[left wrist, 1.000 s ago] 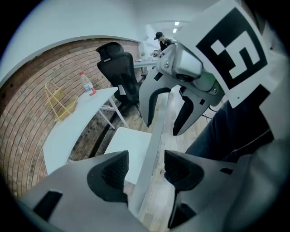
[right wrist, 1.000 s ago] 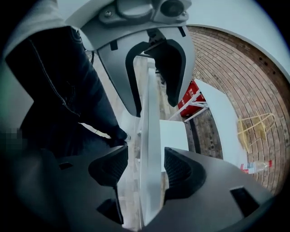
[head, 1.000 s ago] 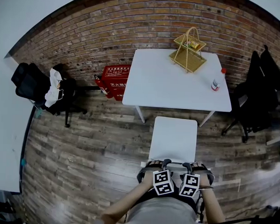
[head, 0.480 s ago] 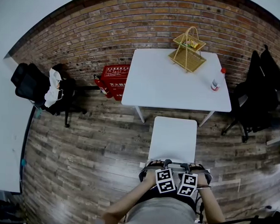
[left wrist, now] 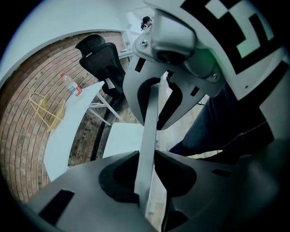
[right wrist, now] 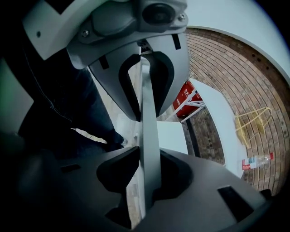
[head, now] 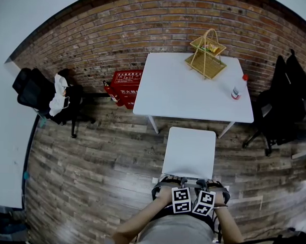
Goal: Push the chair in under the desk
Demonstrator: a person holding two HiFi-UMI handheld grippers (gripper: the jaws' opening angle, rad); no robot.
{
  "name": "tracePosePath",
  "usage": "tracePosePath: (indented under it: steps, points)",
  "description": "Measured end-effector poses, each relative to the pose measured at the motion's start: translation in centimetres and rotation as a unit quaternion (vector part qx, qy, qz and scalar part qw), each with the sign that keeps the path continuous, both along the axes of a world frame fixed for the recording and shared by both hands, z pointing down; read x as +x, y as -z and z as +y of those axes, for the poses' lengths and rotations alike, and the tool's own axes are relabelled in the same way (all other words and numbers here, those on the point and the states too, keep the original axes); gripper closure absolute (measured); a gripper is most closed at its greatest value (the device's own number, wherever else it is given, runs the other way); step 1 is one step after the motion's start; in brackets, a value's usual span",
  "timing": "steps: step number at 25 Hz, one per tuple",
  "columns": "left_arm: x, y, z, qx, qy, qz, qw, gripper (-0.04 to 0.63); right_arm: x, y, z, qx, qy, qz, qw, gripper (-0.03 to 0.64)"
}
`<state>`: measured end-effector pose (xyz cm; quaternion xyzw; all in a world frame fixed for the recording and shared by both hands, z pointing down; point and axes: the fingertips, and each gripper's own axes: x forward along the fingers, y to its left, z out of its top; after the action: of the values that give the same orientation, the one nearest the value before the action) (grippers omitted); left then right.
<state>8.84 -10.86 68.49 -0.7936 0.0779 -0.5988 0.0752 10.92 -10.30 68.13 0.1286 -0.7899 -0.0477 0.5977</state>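
Head view: our left gripper (head: 179,181) and right gripper (head: 204,183) have just closed, clamping the backrest (left wrist: 147,131) of the chair (head: 189,150). Desk (head: 194,90) lies straight ahead, beyond the seat.

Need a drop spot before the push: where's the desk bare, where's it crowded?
Bare: left half of the desk, from its left edge to the basket, and the front strip nearer the chair. Crowded: back right, with the basket at the back edge and the bottle by the right edge.
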Motion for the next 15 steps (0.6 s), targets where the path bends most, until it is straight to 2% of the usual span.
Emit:
tracePosePath:
  steps: [7, 15]
  points:
    - [-0.04, 0.06, 0.00, -0.002, -0.003, -0.007, 1.0000, 0.491, 0.79, -0.23, -0.49, 0.025, -0.002, 0.008, 1.000, 0.517]
    - [0.04, -0.01, -0.15, -0.005, 0.011, -0.008, 0.9999, 0.486, 0.75, -0.26, -0.55, 0.002, 0.000, -0.015, 1.000, 0.520]
